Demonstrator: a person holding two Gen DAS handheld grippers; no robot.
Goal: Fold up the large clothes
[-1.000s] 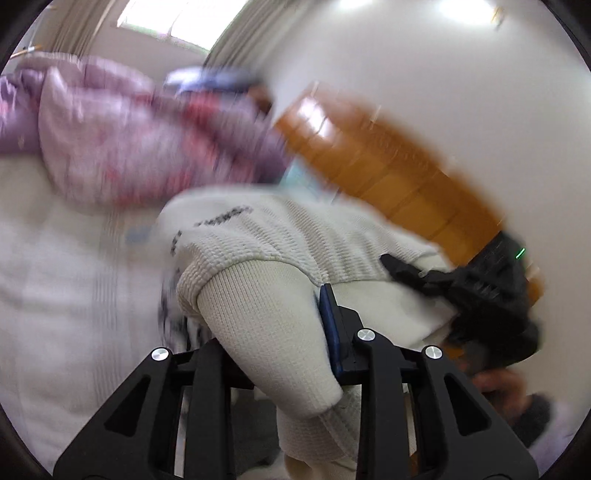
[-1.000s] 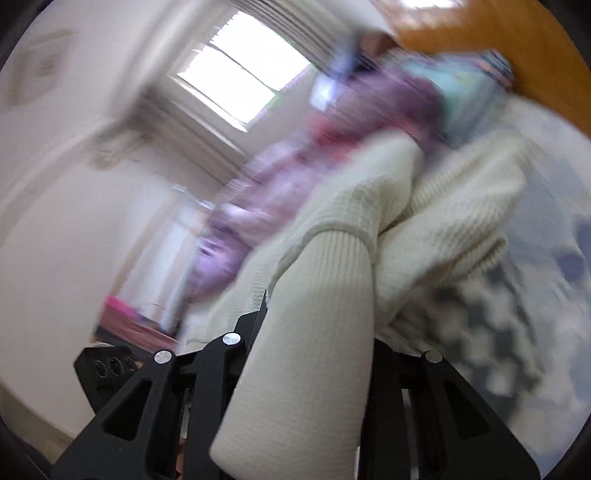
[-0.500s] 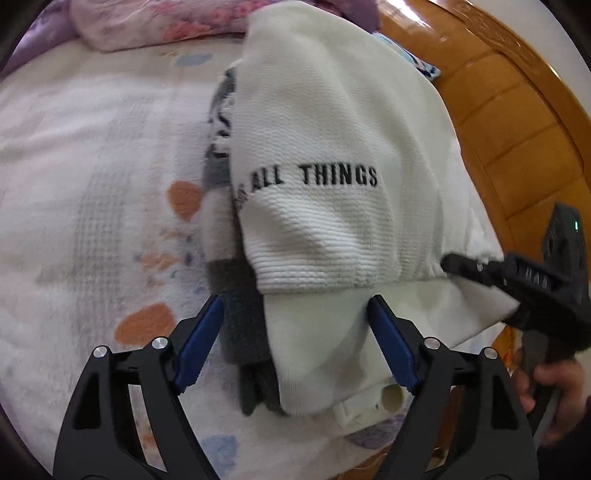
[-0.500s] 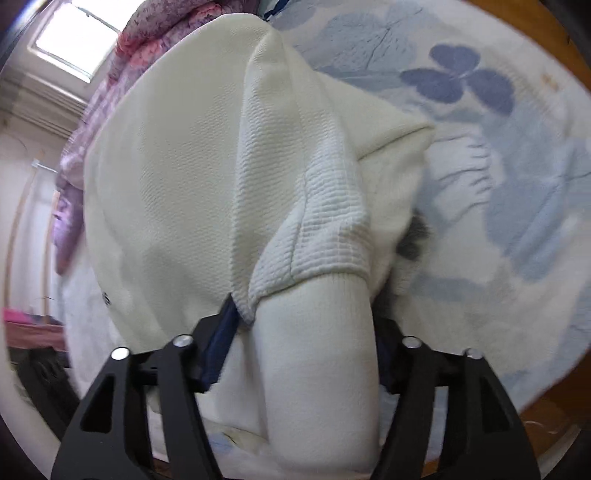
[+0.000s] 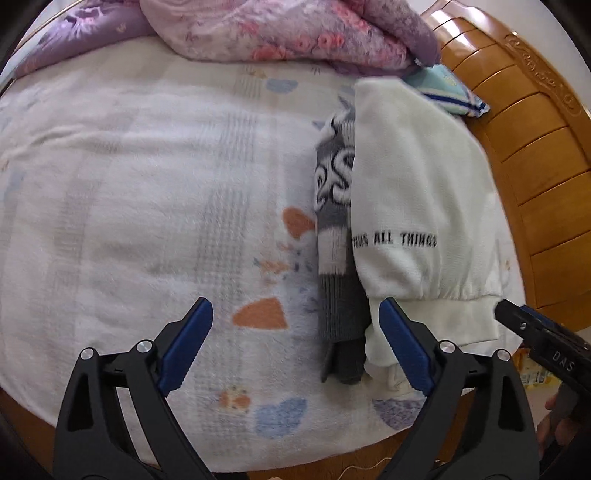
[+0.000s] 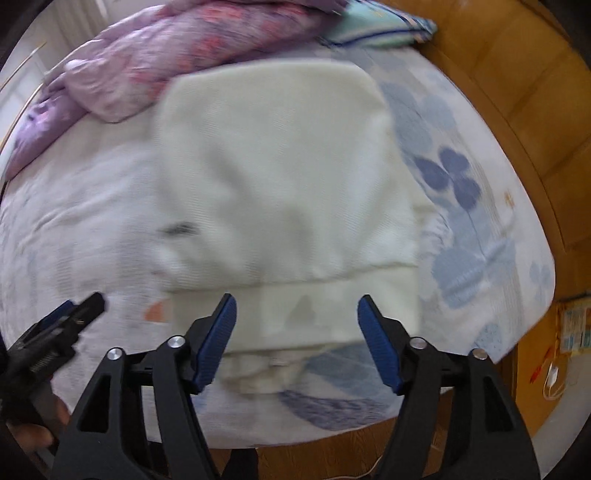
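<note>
A folded cream-white sweatshirt (image 5: 417, 192) with black lettering lies on the bed, partly over a grey-and-white patterned knit garment (image 5: 334, 206). My left gripper (image 5: 295, 306) hovers just left of them. Its jaws are opening, with only the bed sheet (image 5: 129, 184) between them, and its right pad is beside the sweatshirt's ribbed hem. In the right wrist view the sweatshirt (image 6: 280, 192) fills the middle. My right gripper (image 6: 296, 300) hangs over the hem with its jaws opening and its pads clear of the cloth. Each gripper's tip shows in the other's view: the right gripper (image 5: 535, 332) and the left gripper (image 6: 62, 325).
A pink-purple floral quilt (image 5: 288, 33) is heaped at the far side of the bed. A teal striped pillow (image 5: 447, 92) lies against the wooden headboard (image 5: 535, 147). The bed's near edge runs along the bottom, and cables (image 6: 554, 376) lie on the floor to the right.
Both grippers let go of the sweatshirt's hem and their jaws spread wide. The sweatshirt came down onto the bed and lies flat. My left gripper has shifted off it to the left.
</note>
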